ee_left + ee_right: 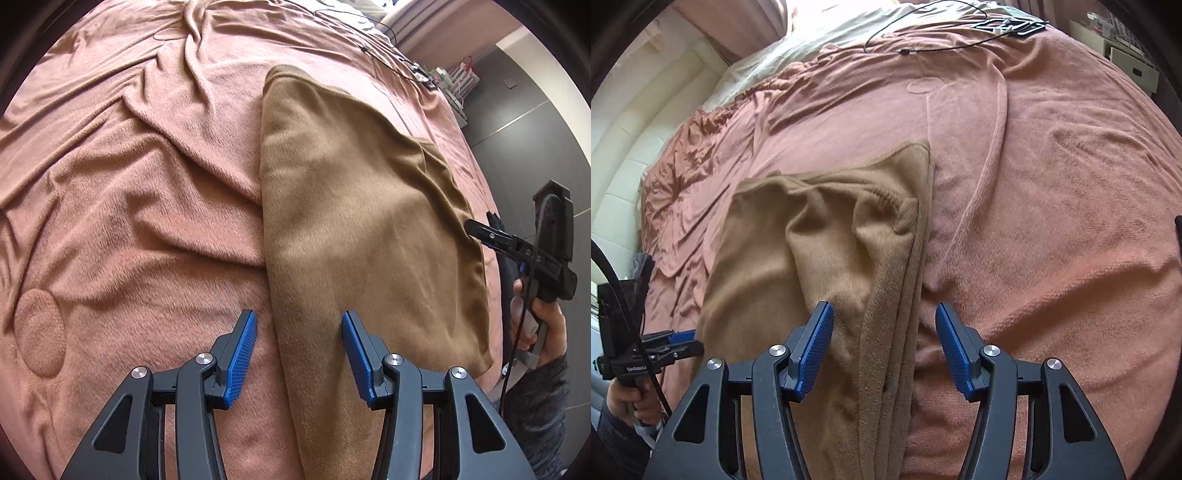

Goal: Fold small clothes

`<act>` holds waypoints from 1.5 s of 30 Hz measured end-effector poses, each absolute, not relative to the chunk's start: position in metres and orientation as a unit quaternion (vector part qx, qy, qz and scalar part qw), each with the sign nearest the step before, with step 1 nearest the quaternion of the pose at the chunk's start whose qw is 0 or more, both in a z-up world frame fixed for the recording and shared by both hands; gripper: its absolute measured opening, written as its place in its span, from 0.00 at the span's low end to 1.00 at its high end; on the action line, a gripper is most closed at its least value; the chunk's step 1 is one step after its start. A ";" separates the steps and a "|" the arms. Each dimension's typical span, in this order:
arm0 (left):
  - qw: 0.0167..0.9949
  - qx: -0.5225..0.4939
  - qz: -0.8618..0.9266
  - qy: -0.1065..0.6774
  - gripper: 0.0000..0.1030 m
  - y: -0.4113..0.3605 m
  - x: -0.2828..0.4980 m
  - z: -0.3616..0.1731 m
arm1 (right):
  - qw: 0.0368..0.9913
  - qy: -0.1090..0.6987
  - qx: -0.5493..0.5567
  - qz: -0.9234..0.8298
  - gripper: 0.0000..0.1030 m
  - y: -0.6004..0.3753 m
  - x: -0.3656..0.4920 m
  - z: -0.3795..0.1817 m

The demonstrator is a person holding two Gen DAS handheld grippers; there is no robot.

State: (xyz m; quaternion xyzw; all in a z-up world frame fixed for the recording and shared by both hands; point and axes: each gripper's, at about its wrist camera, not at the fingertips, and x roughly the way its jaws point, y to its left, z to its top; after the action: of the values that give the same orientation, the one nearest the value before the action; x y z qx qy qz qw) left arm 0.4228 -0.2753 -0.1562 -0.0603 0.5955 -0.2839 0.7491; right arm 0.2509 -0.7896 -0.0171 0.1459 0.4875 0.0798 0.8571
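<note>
Tan fleece garment (pixel 354 229) lies folded on the pink blanket (pixel 129 206), its edges between the spread, empty jaws of the left gripper (pixel 299 332) and right gripper (pixel 884 325).

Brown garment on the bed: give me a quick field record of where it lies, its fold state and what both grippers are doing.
garment: brown garment, folded into a long panel, stacked edges along one side
surface: wrinkled pink blanket on a bed
left gripper: open, straddling the garment's long edge, holding nothing
right gripper: open, over the layered edge, holding nothing
fingers: blue pads, none closed on cloth
background: black cable at the far end of the bed
</note>
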 end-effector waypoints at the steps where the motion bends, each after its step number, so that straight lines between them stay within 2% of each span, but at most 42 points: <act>1: 0.750 -0.057 -0.283 0.595 0.48 -0.276 0.420 -0.156 | 0.859 0.486 0.145 0.062 0.52 -0.794 0.252 -0.018; 2: 0.750 -0.055 -0.282 0.596 0.48 -0.277 0.418 -0.155 | 0.863 0.484 0.143 0.042 0.50 -0.800 0.253 -0.018; 8: 0.736 -0.030 -0.284 0.613 0.45 -0.281 0.409 -0.156 | 0.862 0.481 0.160 0.015 0.49 -0.820 0.245 -0.013; 14: 0.723 -0.038 -0.293 0.625 0.44 -0.273 0.395 -0.161 | 0.855 0.475 0.191 0.084 0.50 -0.809 0.209 -0.001; 22: 0.714 -0.031 -0.301 0.632 0.43 -0.266 0.372 -0.162 | 0.838 0.506 0.172 0.114 0.49 -0.812 0.173 -0.030; 29: 0.708 -0.040 -0.305 0.636 0.35 -0.262 0.357 -0.164 | 0.821 0.513 0.216 0.122 0.31 -0.829 0.149 -0.041; 33: 0.700 -0.075 -0.305 0.641 0.27 -0.255 0.356 -0.169 | 0.815 0.518 0.225 0.131 0.25 -0.831 0.137 -0.042; 35: 0.702 -0.079 -0.302 0.640 0.17 -0.252 0.354 -0.169 | 0.814 0.518 0.227 0.131 0.17 -0.831 0.133 -0.041; 37: 0.703 -0.085 -0.303 0.637 0.09 -0.251 0.353 -0.166 | 0.817 0.514 0.228 0.131 0.14 -0.832 0.130 -0.037; 45: 0.717 -0.070 -0.319 0.616 0.07 -0.241 0.348 -0.134 | 0.824 0.501 0.217 0.151 0.12 -0.812 0.107 -0.025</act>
State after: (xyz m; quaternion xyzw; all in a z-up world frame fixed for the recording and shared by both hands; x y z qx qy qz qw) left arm 0.3483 -0.2412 -0.1344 -0.0695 0.6155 -0.3186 0.7175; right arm 0.1070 -0.8117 -0.0250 0.2168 0.5007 0.1510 0.8243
